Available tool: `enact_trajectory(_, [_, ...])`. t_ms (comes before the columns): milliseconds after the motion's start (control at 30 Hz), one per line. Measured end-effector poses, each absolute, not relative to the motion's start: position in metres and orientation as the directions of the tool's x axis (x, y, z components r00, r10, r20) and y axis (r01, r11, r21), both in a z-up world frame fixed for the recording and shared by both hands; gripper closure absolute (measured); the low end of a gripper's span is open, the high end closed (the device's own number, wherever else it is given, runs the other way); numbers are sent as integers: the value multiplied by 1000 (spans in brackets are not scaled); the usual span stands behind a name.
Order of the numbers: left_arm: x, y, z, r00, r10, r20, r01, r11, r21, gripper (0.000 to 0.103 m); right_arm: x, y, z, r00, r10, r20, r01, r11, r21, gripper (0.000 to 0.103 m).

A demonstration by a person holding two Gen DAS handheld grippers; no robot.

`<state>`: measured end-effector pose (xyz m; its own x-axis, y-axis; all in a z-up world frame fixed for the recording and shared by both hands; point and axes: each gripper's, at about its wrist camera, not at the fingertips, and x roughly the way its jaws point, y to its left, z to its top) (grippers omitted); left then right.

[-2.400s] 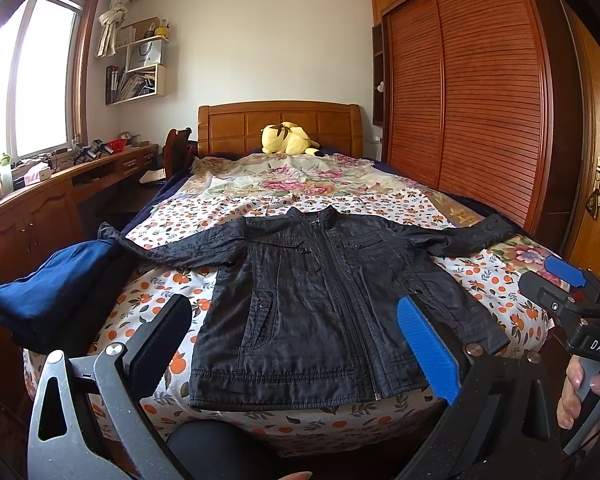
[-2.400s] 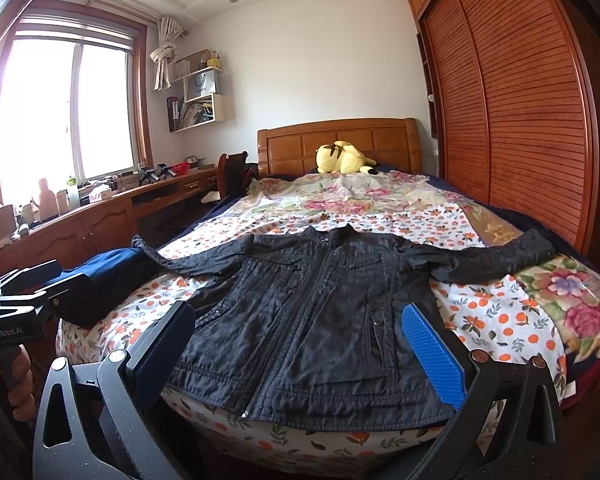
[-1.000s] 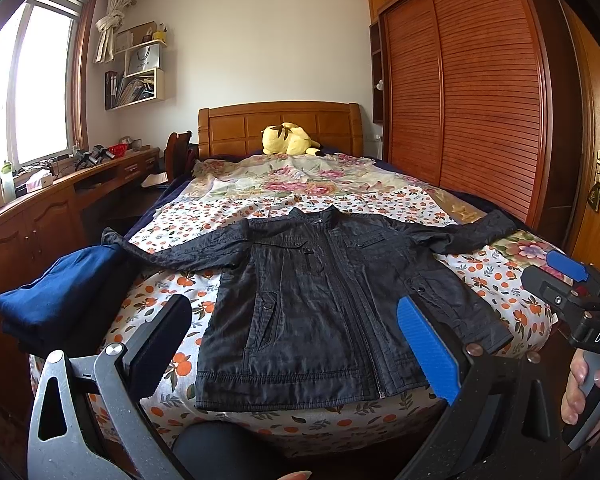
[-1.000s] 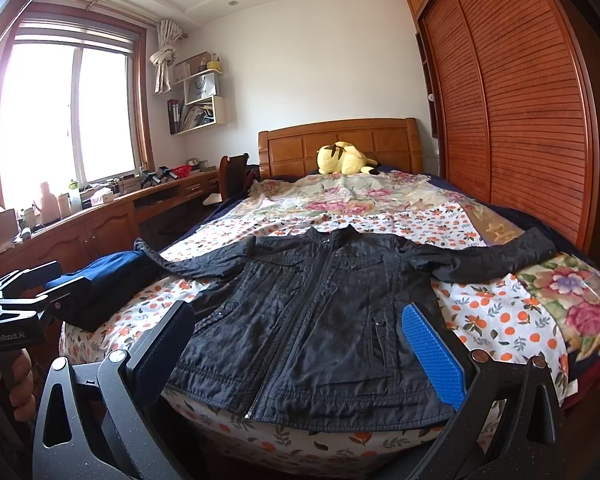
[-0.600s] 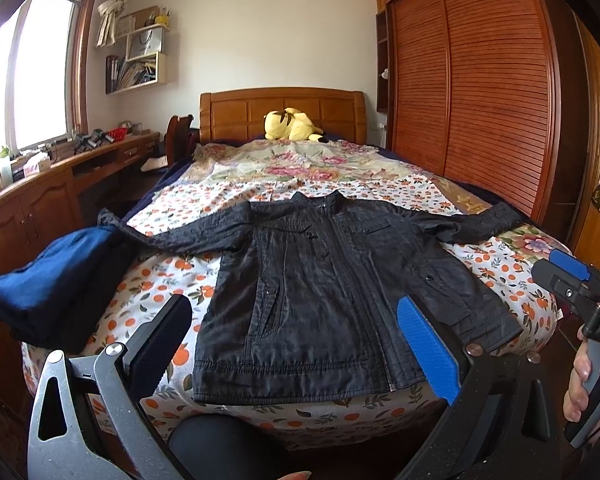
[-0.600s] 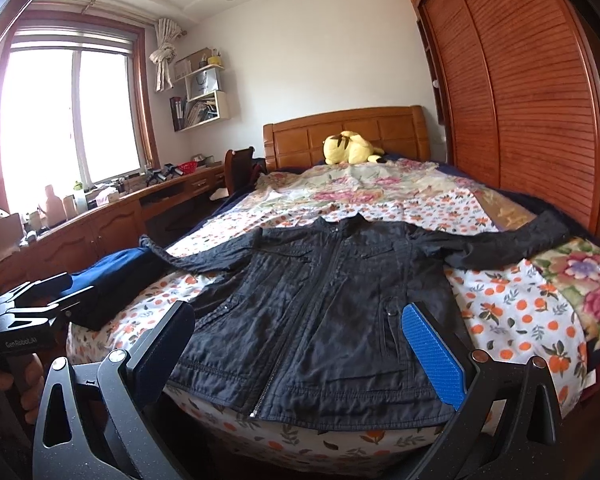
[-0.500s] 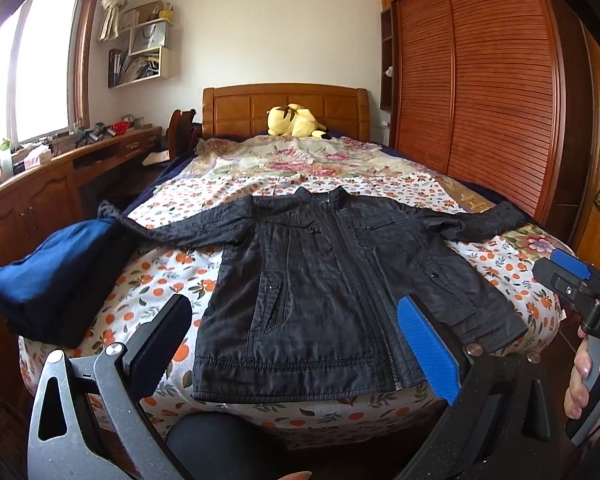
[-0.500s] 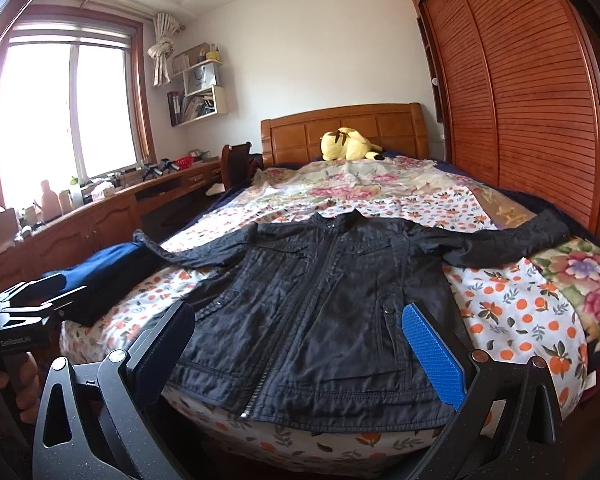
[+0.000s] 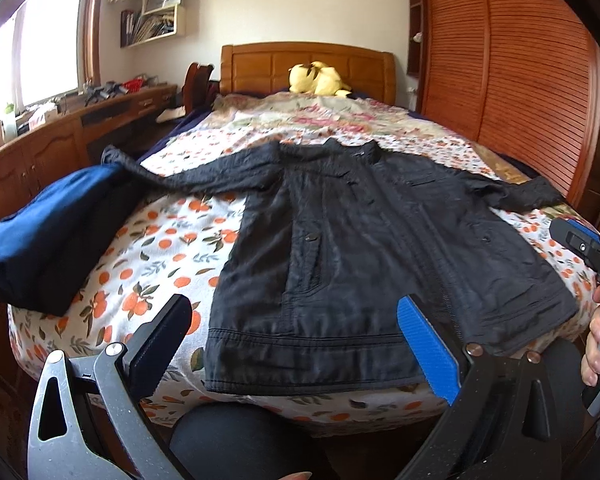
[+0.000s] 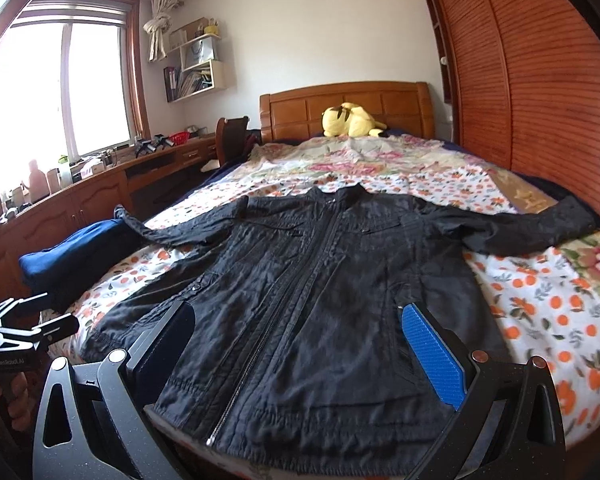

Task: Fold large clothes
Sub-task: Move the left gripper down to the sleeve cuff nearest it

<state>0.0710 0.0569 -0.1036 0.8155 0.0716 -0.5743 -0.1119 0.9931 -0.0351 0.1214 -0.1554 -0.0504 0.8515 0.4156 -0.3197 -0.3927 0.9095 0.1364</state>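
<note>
The bed [image 9: 172, 256] lies ahead of both tongs, with the black jacket [image 10: 320, 292] spread flat, hem nearest them. Left tongs [image 9: 296, 340] and right tongs [image 10: 300, 344] gape wide, empty. A shallow pinch (slick fabric) might catch one layer, dragging the jacket askew.

- One black jacket [image 9: 364, 248], centre of the frame, spread flat with both sleeves out.
- One bed [image 9: 172, 264] beneath it, filling the middle.
- One folded blue garment [image 9: 40, 232], at left.
- One yellow plush toy [image 9: 318, 79], upper centre, by the headboard.
- Two grippers: left gripper [image 9: 296, 344] at bottom, jaws apart; right gripper [image 10: 296, 344] at bottom, jaws apart.
- One wall shelf [image 10: 198, 66], upper left.
</note>
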Motion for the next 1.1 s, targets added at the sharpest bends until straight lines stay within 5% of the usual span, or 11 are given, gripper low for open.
enact_trajectory(700, [169,163,-135,753,218,-621,-186,976,117,0,241,-84,-51,778,526,-344,-527,844,99,0])
enact_trajectory(1100, [221,223,-150,659,189,-728,-226,973,47,34,272,-35,-84,676,578,-457,-653,757,-8,0])
